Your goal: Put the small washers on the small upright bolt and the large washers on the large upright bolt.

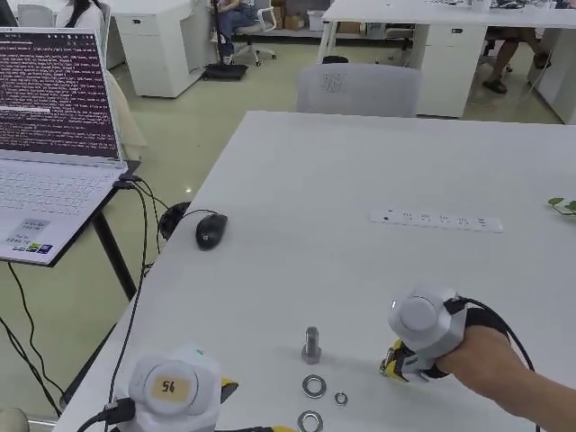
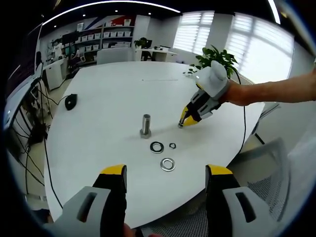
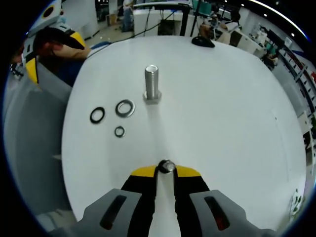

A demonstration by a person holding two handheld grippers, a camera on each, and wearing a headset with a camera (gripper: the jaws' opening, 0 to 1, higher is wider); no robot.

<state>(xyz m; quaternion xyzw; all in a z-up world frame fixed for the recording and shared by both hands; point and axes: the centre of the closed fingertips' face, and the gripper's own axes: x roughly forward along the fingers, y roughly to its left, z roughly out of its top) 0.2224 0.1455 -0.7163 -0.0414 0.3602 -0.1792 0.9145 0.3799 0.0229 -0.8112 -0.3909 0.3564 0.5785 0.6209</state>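
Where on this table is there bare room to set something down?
Bare: the wide stretch between mouse, power strip and large bolt, and beyond the strip. Crowded: the near edge, where three washers lie between the left gripper and right gripper.

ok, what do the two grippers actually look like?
Both are white rounded housings with grey tongs tipped in yellow, each trailing a black cable. The left gripper carries a numbered yellow sticker; the right gripper has a round white knob on top.
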